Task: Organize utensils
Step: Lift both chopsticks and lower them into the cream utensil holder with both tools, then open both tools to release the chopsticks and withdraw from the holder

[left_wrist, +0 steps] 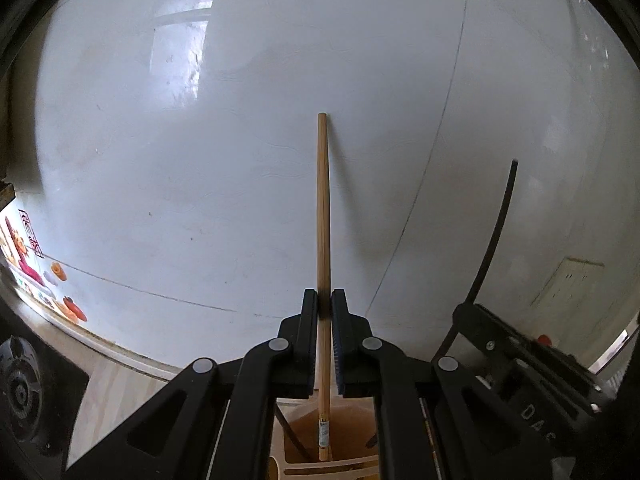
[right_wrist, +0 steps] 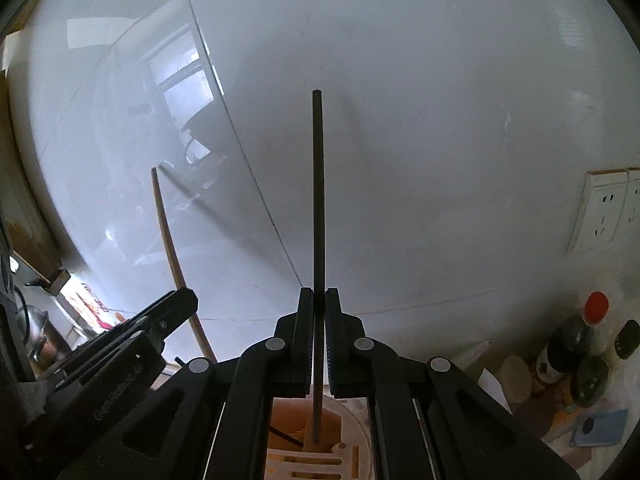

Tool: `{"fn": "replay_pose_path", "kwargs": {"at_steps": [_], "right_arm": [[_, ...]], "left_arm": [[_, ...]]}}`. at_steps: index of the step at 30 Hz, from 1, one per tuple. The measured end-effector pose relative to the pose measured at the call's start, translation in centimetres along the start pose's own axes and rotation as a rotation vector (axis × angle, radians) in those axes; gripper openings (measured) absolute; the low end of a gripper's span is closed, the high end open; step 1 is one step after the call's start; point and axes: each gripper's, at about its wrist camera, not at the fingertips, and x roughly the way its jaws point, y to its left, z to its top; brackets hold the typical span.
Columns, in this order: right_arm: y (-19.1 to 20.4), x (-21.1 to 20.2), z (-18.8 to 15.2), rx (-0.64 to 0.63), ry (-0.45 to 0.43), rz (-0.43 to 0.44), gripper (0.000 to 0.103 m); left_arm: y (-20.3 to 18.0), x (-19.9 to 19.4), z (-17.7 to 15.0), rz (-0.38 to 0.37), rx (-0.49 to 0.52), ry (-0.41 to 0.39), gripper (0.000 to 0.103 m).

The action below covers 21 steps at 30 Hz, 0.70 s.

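Note:
My left gripper [left_wrist: 324,304] is shut on a light wooden chopstick [left_wrist: 323,208] held upright, its lower end down in an orange-beige utensil holder [left_wrist: 344,436]. My right gripper [right_wrist: 319,300] is shut on a black chopstick [right_wrist: 318,200], also upright, its lower end in the same holder [right_wrist: 288,424]. The right gripper and black chopstick [left_wrist: 494,236] show at the right of the left wrist view. The left gripper and wooden chopstick [right_wrist: 170,240] show at the left of the right wrist view. Another dark stick [right_wrist: 285,436] lies inside the holder.
A white tiled wall [left_wrist: 240,120] fills the background close behind. A wall socket [right_wrist: 604,210] is at the right. Dark bottles, one with a red cap [right_wrist: 568,344], stand low right. A metal pot [right_wrist: 38,336] and a printed box [left_wrist: 24,252] sit at the left.

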Motion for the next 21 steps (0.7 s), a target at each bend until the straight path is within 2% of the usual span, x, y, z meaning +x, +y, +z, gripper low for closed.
{"fn": "replay_pose_path", "kwargs": {"at_steps": [9, 13, 17, 20, 21], "right_arm": [[-0.1, -0.1, -1.1, -0.025, 0.017, 0.01, 0.006], [-0.3, 0.2, -1.5, -0.012, 0.032, 0.018, 0.006], [-0.4, 0.6, -1.8, -0.013, 0.083, 0.033, 0.006], [-0.7, 0.2, -2.1, -0.004, 0.111, 0.045, 0.007], [-0.8, 0.0, -2.1, -0.001, 0.116, 0.044, 0.009]], "left_arm": [[1.4, 1.2, -1.2, 0.007, 0.009, 0.036, 0.004], [1.2, 1.3, -1.4, -0.009, 0.016, 0.085, 0.004], [1.4, 0.6, -2.2, -0.001, 0.025, 0.147, 0.009], [1.5, -1.0, -2.5, 0.03, 0.046, 0.159, 0.011], [1.4, -1.8, -2.5, 0.048, 0.053, 0.161, 0.018]]}}
